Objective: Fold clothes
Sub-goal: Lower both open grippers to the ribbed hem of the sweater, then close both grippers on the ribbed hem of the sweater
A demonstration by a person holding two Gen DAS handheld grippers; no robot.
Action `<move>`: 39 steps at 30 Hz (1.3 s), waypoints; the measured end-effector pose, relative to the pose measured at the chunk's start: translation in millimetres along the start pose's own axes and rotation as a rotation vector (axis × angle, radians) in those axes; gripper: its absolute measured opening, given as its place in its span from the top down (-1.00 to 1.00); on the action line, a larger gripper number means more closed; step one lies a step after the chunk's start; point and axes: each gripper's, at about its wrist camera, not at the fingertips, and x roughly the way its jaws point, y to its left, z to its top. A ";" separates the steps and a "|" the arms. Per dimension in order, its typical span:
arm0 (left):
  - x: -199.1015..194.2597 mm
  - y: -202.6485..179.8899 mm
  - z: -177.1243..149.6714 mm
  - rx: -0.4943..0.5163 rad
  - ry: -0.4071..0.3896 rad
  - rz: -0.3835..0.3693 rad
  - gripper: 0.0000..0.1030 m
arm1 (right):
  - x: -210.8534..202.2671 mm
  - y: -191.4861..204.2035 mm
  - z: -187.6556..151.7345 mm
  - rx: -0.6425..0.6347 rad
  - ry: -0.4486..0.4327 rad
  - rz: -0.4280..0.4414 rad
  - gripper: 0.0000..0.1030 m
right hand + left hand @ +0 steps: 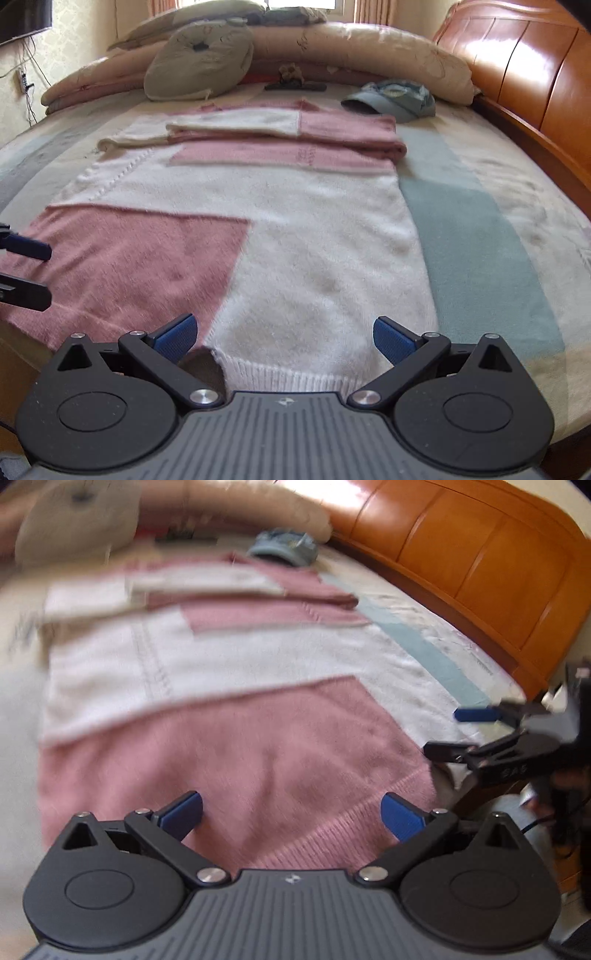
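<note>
- While you hold both tools over the near edge of the bed (498, 206), the pink and white sweater (295, 206) lies flat on it, stretched away from you, with its ribbed hem closest to your grippers.
- Your left gripper (291, 814) has its blue pads spread wide and holds nothing; the pink part of the hem is directly under and between them. This view is blurred.
- Your right gripper (282, 338) is also spread wide and empty; the white part of the hem lies between its fingers, and a small dark gap in the fabric is just beside its left finger.
- From the right wrist view, your left gripper (26, 269) comes in at the far left, over the pink corner of the sweater.
- From the left wrist view, your right gripper (454, 734) comes in at the far right, beside the sweater edge.
- Far ahead of both grippers, the sleeves are folded across the top part of the sweater.
- Beyond the sweater, to the right, a blue denim cap (391, 98) rests near a long beige pillow (369, 48); a round grey cushion (199, 61) leans to the left.
- An orange wooden headboard (535, 81) runs along the right side.
</note>
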 end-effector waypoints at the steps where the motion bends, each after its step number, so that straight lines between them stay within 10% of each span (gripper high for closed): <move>1: -0.6 0.3 -1.7 -0.005 -0.006 -0.001 -0.98 | 5.0 -2.1 -3.9 0.005 0.020 -0.002 -1.00; 19: -7.6 -24.2 -11.4 0.100 0.016 0.038 -0.98 | -15.4 5.8 -6.5 -0.090 0.023 0.004 -1.00; 39: 5.5 -89.4 -29.1 0.794 0.040 0.299 -0.98 | -42.7 18.7 -11.9 -0.220 -0.001 0.004 -1.00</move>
